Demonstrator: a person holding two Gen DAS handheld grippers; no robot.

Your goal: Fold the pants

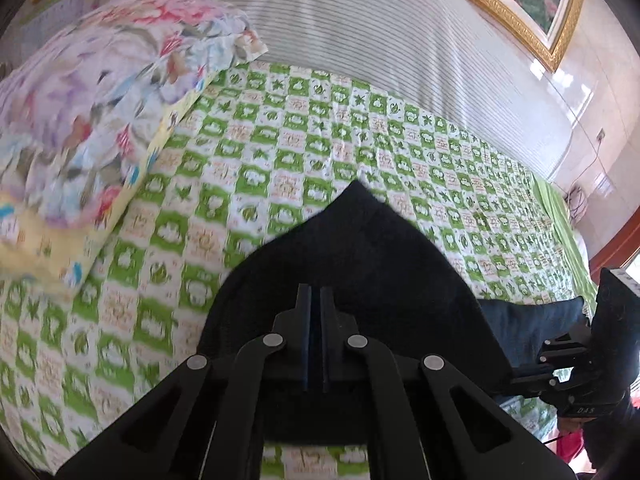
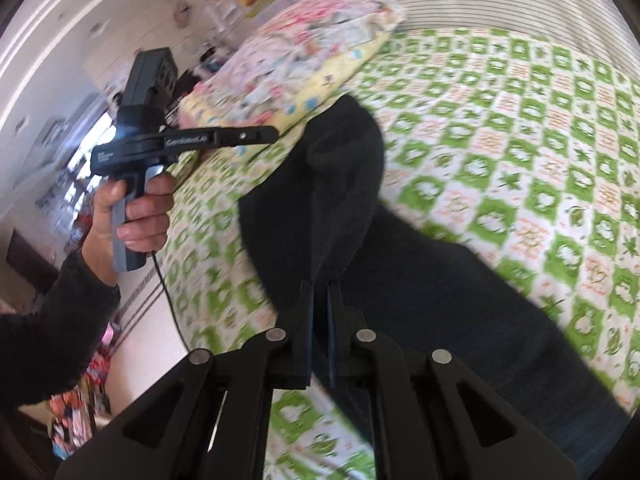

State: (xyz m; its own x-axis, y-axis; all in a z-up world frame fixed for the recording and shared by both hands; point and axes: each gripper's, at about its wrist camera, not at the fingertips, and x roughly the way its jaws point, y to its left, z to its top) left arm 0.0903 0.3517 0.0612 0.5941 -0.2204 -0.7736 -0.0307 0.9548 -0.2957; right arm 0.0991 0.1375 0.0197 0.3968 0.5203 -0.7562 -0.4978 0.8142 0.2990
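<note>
Floral pillow [image 1: 92, 120] on green-checked bedspread [image 1: 300, 152]

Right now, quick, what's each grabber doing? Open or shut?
Left gripper: shut, pinching the dark pants.
Right gripper: shut on the same pants, lifting them over the green checked bedspread.
</note>
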